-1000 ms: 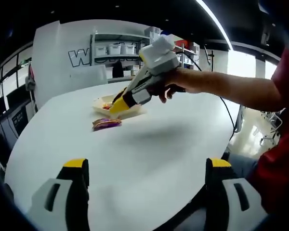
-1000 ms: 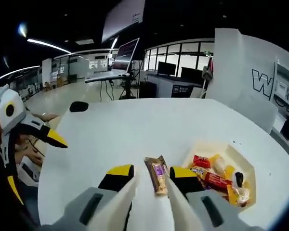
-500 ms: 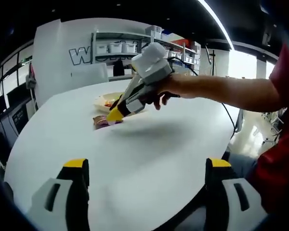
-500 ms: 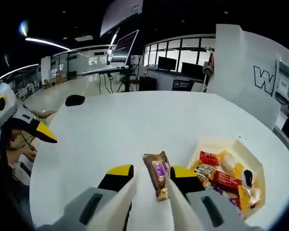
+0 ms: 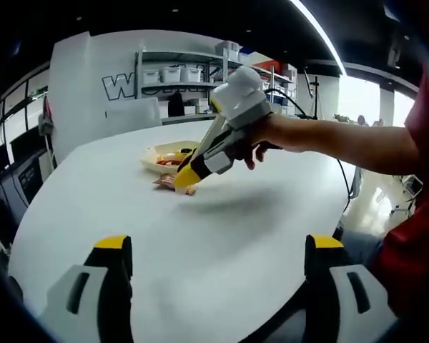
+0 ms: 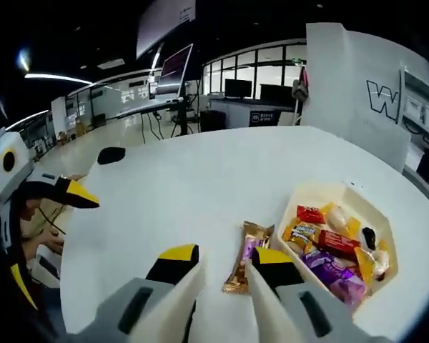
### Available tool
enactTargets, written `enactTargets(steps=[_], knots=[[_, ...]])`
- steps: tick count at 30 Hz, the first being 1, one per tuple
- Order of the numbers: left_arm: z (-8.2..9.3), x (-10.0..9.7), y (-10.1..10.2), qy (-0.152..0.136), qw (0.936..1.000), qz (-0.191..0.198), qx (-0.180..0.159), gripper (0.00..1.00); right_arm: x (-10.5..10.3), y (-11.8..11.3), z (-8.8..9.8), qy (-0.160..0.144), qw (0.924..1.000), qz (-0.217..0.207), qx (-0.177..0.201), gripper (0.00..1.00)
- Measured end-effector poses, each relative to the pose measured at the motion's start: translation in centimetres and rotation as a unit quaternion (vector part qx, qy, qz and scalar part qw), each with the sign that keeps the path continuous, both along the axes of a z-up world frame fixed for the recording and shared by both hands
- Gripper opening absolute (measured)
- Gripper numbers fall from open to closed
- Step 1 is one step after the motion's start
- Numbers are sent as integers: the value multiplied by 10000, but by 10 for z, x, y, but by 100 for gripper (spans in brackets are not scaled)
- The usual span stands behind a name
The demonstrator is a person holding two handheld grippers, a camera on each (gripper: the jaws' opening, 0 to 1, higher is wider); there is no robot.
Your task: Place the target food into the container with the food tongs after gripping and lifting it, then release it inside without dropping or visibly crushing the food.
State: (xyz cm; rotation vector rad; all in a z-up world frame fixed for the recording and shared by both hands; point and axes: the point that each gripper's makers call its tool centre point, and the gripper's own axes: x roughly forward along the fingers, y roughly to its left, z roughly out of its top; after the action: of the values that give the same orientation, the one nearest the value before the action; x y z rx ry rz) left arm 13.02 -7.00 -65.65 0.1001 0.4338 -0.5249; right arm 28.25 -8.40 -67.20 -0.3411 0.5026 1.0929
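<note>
A brown and purple snack bar [image 6: 246, 259] lies tilted on the white table, just left of the cream tray [image 6: 309, 194] that holds several wrapped snacks. My right gripper [image 6: 225, 266] hangs low over the bar. Its jaws stand a narrow gap apart, with the bar's near end between the white blades and nothing visibly pinched. In the left gripper view a hand holds the right gripper [image 5: 186, 179], its yellow tip down at the bar [image 5: 170, 184] in front of the tray [image 5: 157, 152]. My left gripper [image 5: 218, 250] hovers wide open over bare table, far from the food.
The white table [image 5: 222, 214] stretches wide around the tray. A small black object [image 6: 111, 154] sits near the table's far edge. A person's arm [image 5: 343, 139] and red sleeve reach in from the right. Shelves and desks stand beyond the table.
The right gripper has gone from over the tray down to the bar. The bar now lies tilted and a little closer to the tray. The left gripper has stayed still.
</note>
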Motion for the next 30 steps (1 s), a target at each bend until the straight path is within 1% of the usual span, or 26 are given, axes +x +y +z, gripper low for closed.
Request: enactTargets(steps=[7, 11, 12, 13, 14, 17, 20, 23, 26, 30], knots=[[2, -4, -5, -26, 10000, -41, 10, 98, -11, -11, 0, 228, 9996, -156, 42, 25], [3, -5, -7, -33, 10000, -68, 23, 98, -20, -18, -1, 200, 9996, -167, 118, 25], [3, -6, -8, -35, 10000, -76, 33, 98, -22, -19, 0, 262, 9994, -161, 160, 25], [4, -6, -9, -49, 9999, -87, 37, 98, -24, -20, 1, 412, 9987, -195, 235, 25], [5, -6, -9, -56, 9999, -87, 38, 98, -25, -21, 1, 442, 9985, -204, 237, 25], [7, -7, -10, -89, 9999, -83, 62, 98, -27, -23, 3, 358, 9991, -184, 161, 25], [7, -8, -12, -95, 9999, -71, 69, 98, -26, -24, 10, 223, 9992, -213, 252, 25], [7, -11, -16, -95, 9999, -77, 82, 98, -17, -26, 15, -34, 9993, -281, 260, 25], [8, -12, -18, -96, 9999, -89, 102, 98, -15, -27, 13, -85, 9994, -257, 198, 25], [8, -13, -18, -79, 9998, -97, 163, 98, -11, -26, 5, -82, 9996, -269, 98, 25]])
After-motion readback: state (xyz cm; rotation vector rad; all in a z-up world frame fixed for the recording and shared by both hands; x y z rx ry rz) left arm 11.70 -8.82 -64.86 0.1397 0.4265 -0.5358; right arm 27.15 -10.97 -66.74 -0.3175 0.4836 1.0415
